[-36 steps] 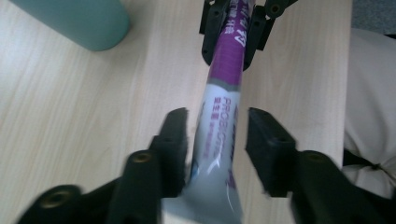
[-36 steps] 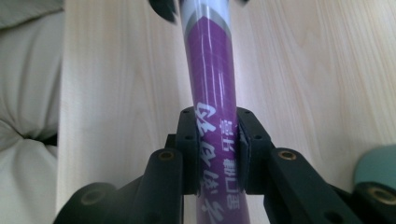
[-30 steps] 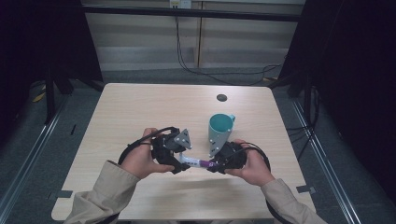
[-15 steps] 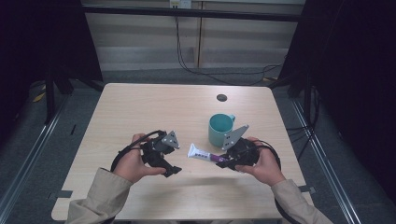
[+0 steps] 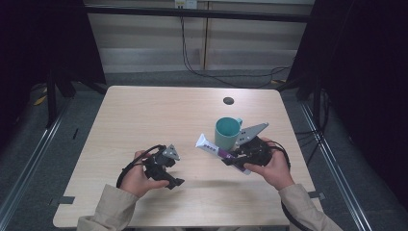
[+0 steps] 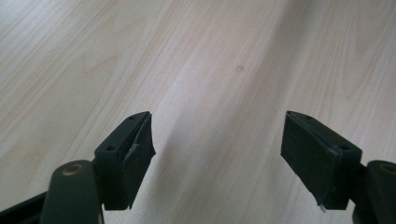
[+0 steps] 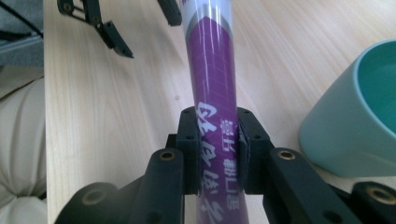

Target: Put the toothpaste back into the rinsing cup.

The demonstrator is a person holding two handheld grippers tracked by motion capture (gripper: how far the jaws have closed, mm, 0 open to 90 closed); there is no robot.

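- A light wooden tabletop point(image 5: 144, 115) seen from above, with a person's 2 forearms in beige sleeves reaching in from the near edge.
- The right gripper point(image 7: 217, 140) has its jaws closed on a purple and white tube point(image 7: 212, 84), clamped near 1 end. The tube points away from the hand, its white end lifted just beside the mug.
- In the high view the tube point(image 5: 214, 147) lies slanted in front of a teal mug point(image 5: 227, 132), which stands upright on the right half of the tabletop, close to the right gripper point(image 5: 240, 154).
- The left gripper point(image 6: 217, 144) has its jaws wide open with nothing between them, above bare wood.
- In the high view the left gripper point(image 5: 166, 171) is held over the near left part of the tabletop, well apart from the tube.
- A small dark round spot point(image 5: 228, 100) sits on the tabletop near the far edge.
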